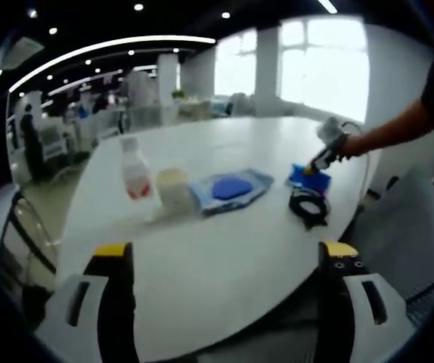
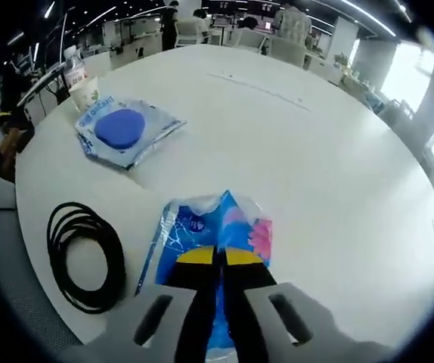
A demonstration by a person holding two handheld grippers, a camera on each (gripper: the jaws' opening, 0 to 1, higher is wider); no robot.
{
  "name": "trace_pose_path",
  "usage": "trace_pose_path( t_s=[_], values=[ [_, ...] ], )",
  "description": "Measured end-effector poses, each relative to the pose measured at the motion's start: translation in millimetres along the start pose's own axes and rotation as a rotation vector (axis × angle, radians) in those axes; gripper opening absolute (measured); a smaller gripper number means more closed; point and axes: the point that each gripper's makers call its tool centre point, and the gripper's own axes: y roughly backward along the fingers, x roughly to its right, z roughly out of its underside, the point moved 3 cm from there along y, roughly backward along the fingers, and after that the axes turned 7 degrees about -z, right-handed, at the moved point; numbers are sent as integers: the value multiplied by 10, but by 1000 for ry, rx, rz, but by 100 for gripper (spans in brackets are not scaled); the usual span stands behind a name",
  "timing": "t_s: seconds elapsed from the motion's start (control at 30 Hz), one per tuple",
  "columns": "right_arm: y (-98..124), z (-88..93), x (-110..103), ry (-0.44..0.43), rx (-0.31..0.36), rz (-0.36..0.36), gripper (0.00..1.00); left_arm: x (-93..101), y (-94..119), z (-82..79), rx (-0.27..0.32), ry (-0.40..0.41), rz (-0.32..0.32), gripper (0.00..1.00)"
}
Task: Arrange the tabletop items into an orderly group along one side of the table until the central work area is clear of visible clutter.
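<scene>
Gripping blue packet (image 2: 215, 227), right hand-held gripper (image 2: 218, 255) closed.

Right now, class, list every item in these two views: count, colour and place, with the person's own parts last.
Table: one, white, oval, under everything.
Bottle: one, clear with white cap and red label, far end of the row.
Cup: one, pale cream, beside the bottle.
Blue pack: one, clear wrapper with a blue disc, between cup and cable.
Cable: one, black coil, near the table edge.
Colourful pack: one, blue and pink, next to the cable.
People: several, blurred, far background.
Left gripper: black jaws with yellow tips, wide apart, empty.
Right gripper: yellow tips closed on the colourful pack.
Arm: one, holding the right gripper.
</scene>
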Motion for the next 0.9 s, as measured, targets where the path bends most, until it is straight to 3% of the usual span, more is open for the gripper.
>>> trace_pose_path(
  t_s=[0.4, 0.47, 0.6, 0.67, 0.9],
  values=[
    [218, -126, -18, 74, 27, 5, 0, -23, 2, -8, 2, 9, -21, 95],
    [269, -198, -20, 173, 27, 14, 0, -28, 4, -10, 2, 10, -23, 94],
    [359, -324, -76, 197, 53, 3, 0, -30, 5, 0, -6, 11, -21, 94],
    [399, -413, -74, 272, 66, 10, 0, -43, 12, -15, 3, 6, -30, 93],
    [489, -584, -135, 396, 85, -19, 0, -66, 12, -14, 8, 7, -36, 91]
  ],
)
